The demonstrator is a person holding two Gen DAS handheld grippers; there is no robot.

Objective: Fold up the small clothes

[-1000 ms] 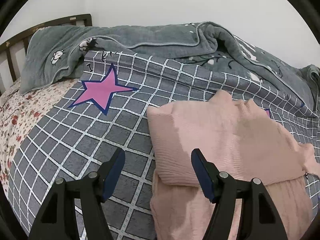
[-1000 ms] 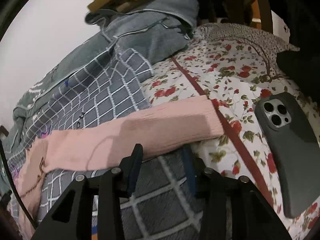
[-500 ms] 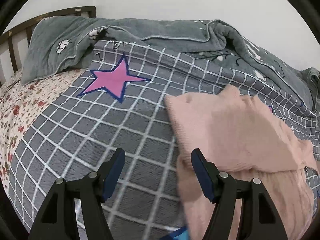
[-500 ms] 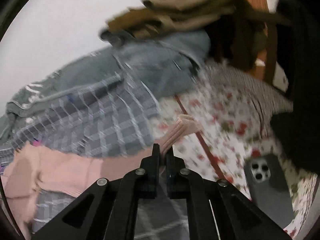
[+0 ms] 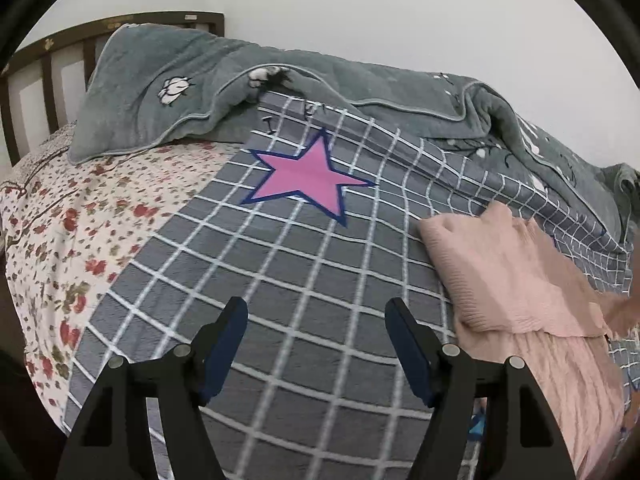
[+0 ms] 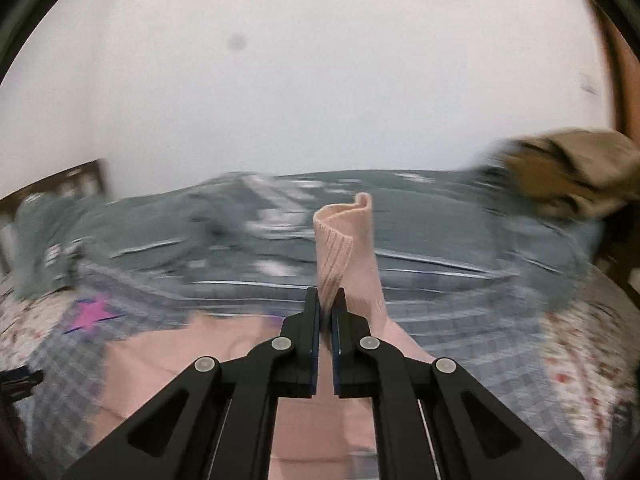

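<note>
Right tongs (image 6: 325, 300) risen, clamping pink sleeve cuff (image 6: 344, 236), left tongs (image 5: 316, 320) shifted off sweater (image 5: 516, 280), opening, empty.

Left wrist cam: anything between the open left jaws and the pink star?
Nothing. In the left wrist view, only bare checked bedspread lies between the left gripper and the pink star.

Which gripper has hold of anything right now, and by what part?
The right gripper pinches the pink sweater by its sleeve cuff. The left gripper holds nothing.
</note>
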